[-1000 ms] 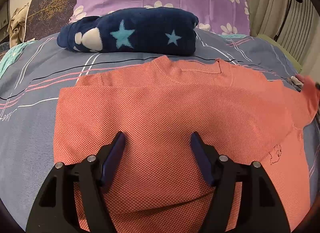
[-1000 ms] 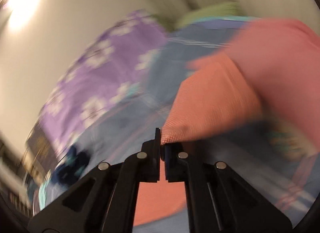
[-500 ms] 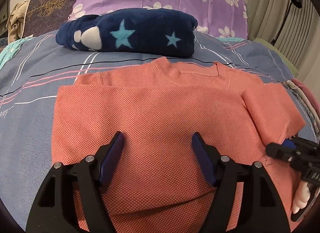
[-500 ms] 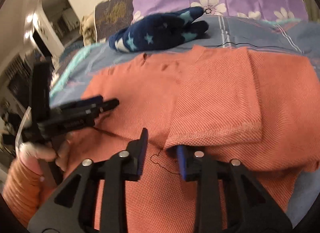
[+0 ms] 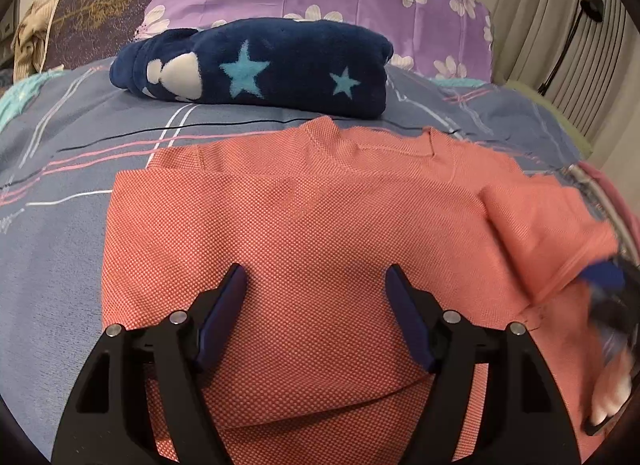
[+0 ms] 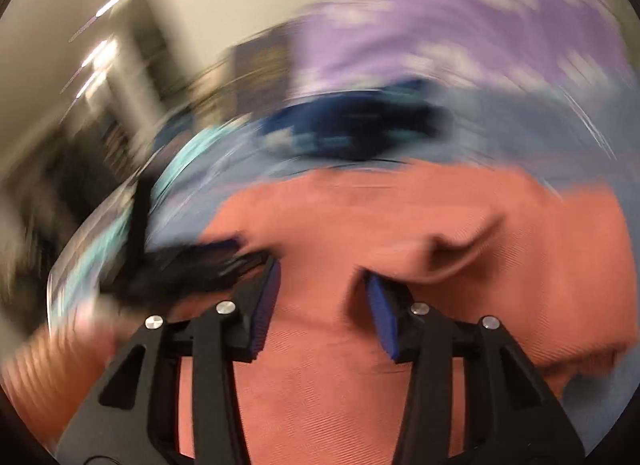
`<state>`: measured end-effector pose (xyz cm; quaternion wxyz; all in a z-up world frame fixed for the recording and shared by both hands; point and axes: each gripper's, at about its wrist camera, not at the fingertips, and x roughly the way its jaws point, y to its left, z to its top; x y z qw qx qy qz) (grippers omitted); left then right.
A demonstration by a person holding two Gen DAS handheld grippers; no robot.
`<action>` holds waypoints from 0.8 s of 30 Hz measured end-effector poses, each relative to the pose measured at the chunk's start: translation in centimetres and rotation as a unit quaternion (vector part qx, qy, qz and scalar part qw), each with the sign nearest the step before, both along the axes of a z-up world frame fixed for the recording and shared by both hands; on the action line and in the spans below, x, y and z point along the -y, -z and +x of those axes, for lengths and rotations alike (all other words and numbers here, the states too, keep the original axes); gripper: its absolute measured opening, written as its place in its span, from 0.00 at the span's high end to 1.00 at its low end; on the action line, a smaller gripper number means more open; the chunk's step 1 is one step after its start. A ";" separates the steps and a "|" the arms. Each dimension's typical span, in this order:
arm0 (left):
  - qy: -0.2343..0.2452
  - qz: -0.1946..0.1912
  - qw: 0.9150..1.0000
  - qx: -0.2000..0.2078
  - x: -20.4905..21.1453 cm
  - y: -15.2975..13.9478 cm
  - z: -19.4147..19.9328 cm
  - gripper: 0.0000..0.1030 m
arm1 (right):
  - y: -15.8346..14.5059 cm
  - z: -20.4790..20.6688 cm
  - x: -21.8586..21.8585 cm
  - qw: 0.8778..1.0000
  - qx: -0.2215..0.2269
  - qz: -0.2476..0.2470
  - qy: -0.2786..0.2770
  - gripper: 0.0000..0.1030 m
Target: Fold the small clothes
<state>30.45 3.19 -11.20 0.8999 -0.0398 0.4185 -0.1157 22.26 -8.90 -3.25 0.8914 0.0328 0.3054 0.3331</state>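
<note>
Now midway through folding: orange shirt point(image 5: 320, 233) flat on the bed point(image 5: 60, 193), straight ahead of and under both tools. Left tool point(image 5: 316, 281) hovering wide open over the shirt's middle, holding nothing. Right tool point(image 6: 320, 277) opening, pads clear of the folded-in sleeve point(image 6: 452, 249), nothing gripped. Next, probably: take the hem and fold toward the collar, keeping edges aligned.

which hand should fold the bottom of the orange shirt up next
Left, probably. The left tool hangs open over the orange shirt, near its bottom fold. The right tool, blurred, is opening beside the folded-in sleeve.
</note>
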 end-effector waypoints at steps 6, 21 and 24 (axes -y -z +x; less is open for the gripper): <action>0.043 -0.144 0.988 -0.021 -0.6 -1.2 -0.9 0.29 | 1.4 -0.6 2.7 0.999 -0.035 -0.019 0.027 0.52; 0.053 -0.006 0.998 -0.016 7.1 -2.6 0.6 0.95 | 4.5 -0.4 6.1 0.986 -0.092 -0.028 0.136 0.52; 0.047 0.029 0.997 0.050 7.1 -6.5 -0.2 0.95 | 4.8 0.0 6.4 0.985 -0.097 -0.022 0.139 0.53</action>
